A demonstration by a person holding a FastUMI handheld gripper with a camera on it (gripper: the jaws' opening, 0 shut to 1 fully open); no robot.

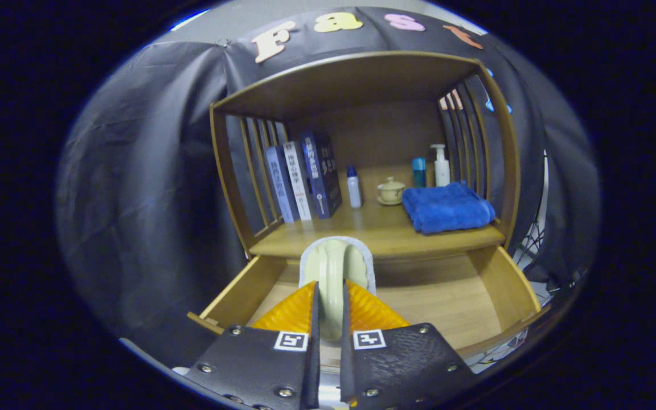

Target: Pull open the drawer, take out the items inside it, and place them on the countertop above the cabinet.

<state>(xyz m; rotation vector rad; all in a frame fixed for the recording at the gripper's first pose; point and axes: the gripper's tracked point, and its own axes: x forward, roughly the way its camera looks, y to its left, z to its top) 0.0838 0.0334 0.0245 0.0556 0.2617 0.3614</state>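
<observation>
The gripper has its fingers pinched on the handle of a pale mug, held over the open drawer. The countertop lies just beyond, with books far left and a blue towel to the right. Best to lift clear of the front edge, then set the mug down in the bare middle strip.

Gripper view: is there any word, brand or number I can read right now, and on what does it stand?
Books: the spines carry printed characters, too blurred to read.
White pump bottle: no print legible.
Hand-held gripper: a black-and-white square marker on each finger, a pattern and not words. Its fingers are shut on a pale green item.
</observation>
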